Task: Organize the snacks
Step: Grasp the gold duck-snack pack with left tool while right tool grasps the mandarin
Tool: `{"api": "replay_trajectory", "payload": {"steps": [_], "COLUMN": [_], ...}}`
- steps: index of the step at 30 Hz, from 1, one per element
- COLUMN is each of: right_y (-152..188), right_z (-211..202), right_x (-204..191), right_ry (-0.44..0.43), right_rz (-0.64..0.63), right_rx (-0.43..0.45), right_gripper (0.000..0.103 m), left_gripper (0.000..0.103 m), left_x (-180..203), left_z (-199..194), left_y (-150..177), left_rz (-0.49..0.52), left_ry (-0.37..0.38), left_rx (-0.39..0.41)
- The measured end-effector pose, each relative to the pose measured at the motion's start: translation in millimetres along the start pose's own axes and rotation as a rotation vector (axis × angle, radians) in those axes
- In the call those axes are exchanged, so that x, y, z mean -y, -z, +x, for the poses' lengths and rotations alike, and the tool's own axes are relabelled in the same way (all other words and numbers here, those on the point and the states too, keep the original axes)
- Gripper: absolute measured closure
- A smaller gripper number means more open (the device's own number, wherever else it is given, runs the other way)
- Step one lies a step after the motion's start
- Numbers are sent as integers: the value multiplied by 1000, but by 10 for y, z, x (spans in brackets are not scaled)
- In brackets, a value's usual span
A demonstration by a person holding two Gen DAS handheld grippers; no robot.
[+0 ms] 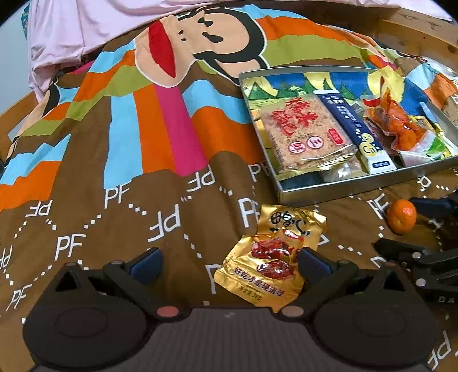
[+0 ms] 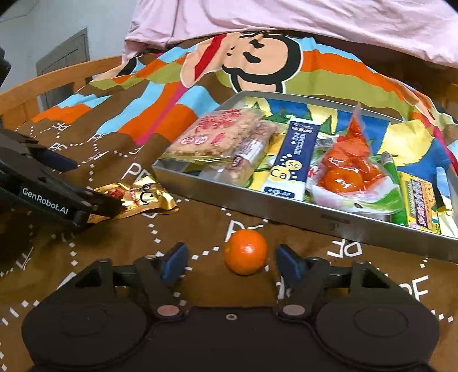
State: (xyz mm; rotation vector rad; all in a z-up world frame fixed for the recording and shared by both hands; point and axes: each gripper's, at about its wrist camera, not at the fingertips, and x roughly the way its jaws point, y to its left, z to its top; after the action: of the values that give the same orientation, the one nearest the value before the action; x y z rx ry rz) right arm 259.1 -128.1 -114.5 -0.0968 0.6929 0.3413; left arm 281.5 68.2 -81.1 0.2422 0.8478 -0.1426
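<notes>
A gold snack packet (image 1: 272, 257) lies flat on the patterned cloth, between the open fingers of my left gripper (image 1: 229, 261), close to its right finger. It also shows in the right wrist view (image 2: 140, 197), partly behind the left gripper (image 2: 71, 183). A small orange (image 2: 245, 251) sits on the cloth between the open fingers of my right gripper (image 2: 232, 261), untouched; it also shows in the left wrist view (image 1: 401, 216). A metal tray (image 1: 357, 186) (image 2: 257, 206) holds a rice cracker pack (image 1: 306, 134), a blue stick box (image 2: 292, 160) and an orange-red pouch (image 2: 346, 168).
A colourful cartoon cloth (image 1: 143, 143) covers the surface. A pink sheet (image 2: 286, 20) lies bunched at the far side. A wooden rim (image 2: 43, 85) runs along the left. The right gripper's body (image 1: 423, 263) sits right of the gold packet.
</notes>
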Motion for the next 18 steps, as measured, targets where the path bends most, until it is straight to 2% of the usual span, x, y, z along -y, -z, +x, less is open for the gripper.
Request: {"api": "replay_trajectory", "payload": {"steps": [6, 8, 10, 18], "right_y": [-9, -7, -7, 20], "right_z": [-13, -28, -33, 32], "right_x": [22, 31, 28, 68], "right_ry": [-13, 10, 40, 43], "right_rz": [27, 30, 20, 35], "right_rx": [2, 9, 6, -26], "right_gripper": [48, 64, 69, 64], "left_gripper": [0, 0, 0, 1], "left_x": [37, 54, 68, 78], "left_z": [-36, -58, -77, -110], "left_y": [7, 9, 21, 39], "left_rz": [32, 50, 70, 87], "left_ry": [26, 33, 42, 76], "left_rx": [11, 14, 12, 31]}}
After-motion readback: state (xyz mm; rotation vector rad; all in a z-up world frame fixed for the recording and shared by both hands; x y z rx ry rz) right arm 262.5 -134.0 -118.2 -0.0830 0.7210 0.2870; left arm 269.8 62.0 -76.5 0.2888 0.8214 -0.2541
